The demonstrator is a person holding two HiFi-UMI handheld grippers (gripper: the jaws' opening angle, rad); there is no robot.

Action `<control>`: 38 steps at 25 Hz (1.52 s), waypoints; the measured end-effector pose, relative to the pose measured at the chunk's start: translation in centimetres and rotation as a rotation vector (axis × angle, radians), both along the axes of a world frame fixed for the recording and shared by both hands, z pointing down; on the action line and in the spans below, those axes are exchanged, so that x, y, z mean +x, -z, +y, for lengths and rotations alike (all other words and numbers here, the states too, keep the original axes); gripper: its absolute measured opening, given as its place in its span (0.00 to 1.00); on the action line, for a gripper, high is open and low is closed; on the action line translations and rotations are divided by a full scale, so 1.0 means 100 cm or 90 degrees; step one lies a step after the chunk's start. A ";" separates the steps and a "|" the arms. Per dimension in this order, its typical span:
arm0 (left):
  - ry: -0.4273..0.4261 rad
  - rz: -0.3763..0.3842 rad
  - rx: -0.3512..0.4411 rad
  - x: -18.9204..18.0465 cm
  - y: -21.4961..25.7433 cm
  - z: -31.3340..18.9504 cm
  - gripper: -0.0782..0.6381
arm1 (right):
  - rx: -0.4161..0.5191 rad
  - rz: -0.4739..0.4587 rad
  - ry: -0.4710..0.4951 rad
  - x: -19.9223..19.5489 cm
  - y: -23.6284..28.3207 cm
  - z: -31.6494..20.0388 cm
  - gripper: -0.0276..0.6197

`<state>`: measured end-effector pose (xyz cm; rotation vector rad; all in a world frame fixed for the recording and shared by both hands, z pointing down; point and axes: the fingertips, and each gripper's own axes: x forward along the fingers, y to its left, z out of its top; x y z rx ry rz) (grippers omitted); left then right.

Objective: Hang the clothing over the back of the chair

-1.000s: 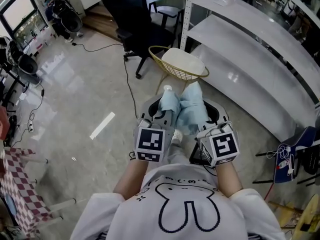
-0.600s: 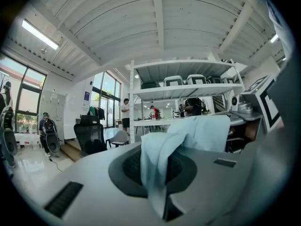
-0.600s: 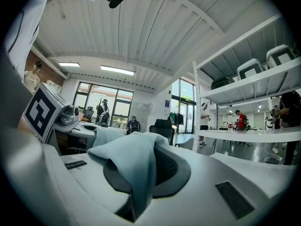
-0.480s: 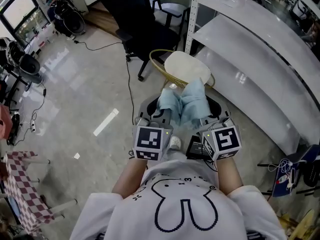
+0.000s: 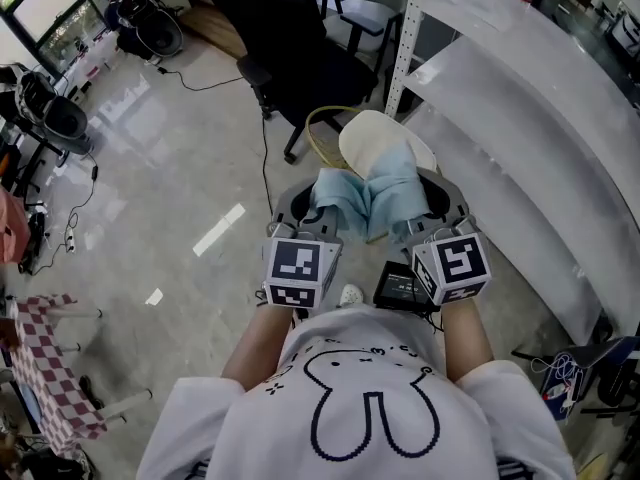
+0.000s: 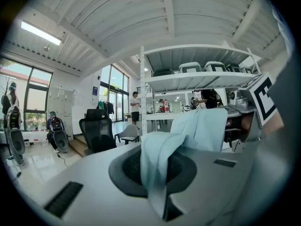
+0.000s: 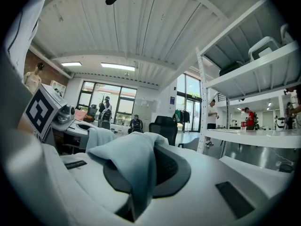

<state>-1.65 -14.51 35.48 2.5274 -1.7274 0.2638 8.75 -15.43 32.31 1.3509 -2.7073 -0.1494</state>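
Observation:
A light blue piece of clothing (image 5: 365,200) hangs bunched between my two grippers, in front of the person's chest. My left gripper (image 5: 318,213) is shut on its left part, and the cloth (image 6: 160,164) runs out of the closed jaws. My right gripper (image 5: 420,213) is shut on its right part, where the fabric (image 7: 129,166) folds over the pads. A black office chair (image 5: 290,43) stands ahead on the floor, its back toward the top of the head view. It also shows as the chair (image 6: 96,133) in the left gripper view and the chair (image 7: 164,126) in the right gripper view.
A wire basket with a white cushion (image 5: 375,140) sits on the floor just beyond the clothing. White curved shelving (image 5: 520,118) on an upright post (image 5: 408,38) runs along the right. A second chair (image 5: 355,8) stands behind. Cables (image 5: 262,148) cross the glossy floor.
Both grippers have carried the clothing forward together, toward the basket and the black chair. The cloth now overlaps the basket's near rim. The grips look unchanged.

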 end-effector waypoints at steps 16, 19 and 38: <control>0.079 0.007 -0.093 -0.050 -0.055 -0.071 0.15 | -0.084 0.099 0.050 -0.024 -0.076 -0.113 0.06; 0.076 0.010 -0.103 -0.057 -0.059 -0.083 0.15 | -0.115 0.104 0.047 -0.032 -0.090 -0.133 0.06; 0.039 0.004 -0.205 -0.101 -0.112 -0.125 0.15 | -0.355 0.243 0.038 -0.069 -0.255 -0.186 0.09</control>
